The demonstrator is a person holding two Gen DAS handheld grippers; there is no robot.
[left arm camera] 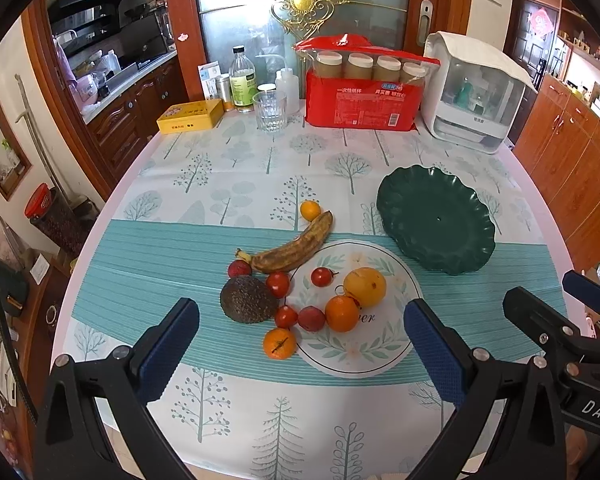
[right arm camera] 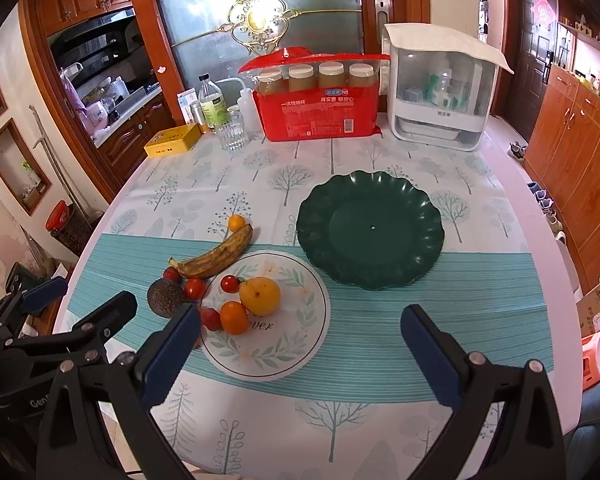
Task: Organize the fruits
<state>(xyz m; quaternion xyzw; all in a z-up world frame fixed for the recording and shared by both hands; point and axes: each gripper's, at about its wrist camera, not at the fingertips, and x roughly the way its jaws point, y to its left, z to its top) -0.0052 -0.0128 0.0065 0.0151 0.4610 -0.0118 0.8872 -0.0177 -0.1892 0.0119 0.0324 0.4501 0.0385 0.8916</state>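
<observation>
Fruits lie loose on the tablecloth: a brown banana (left arm camera: 290, 248), a dark avocado (left arm camera: 247, 299), a yellow fruit (left arm camera: 365, 286), oranges (left arm camera: 341, 313) (left arm camera: 279, 343), a small orange (left arm camera: 310, 210), and several small red fruits (left arm camera: 277, 283). The banana (right arm camera: 216, 258), avocado (right arm camera: 166, 297) and yellow fruit (right arm camera: 259, 295) show in the right wrist view too. A dark green scalloped plate (left arm camera: 436, 220) (right arm camera: 370, 230) stands empty to their right. My left gripper (left arm camera: 300, 332) is open, just short of the fruits. My right gripper (right arm camera: 300, 340) is open over the teal band, near the plate.
At the table's back stand a yellow tin (left arm camera: 190, 117), a glass (left arm camera: 270, 111), bottles (left arm camera: 243, 80), a red pack of paper cups (left arm camera: 360, 88) and a white appliance (left arm camera: 474, 92). Wooden cabinets (right arm camera: 572, 152) line the right side. The table edge curves on both sides.
</observation>
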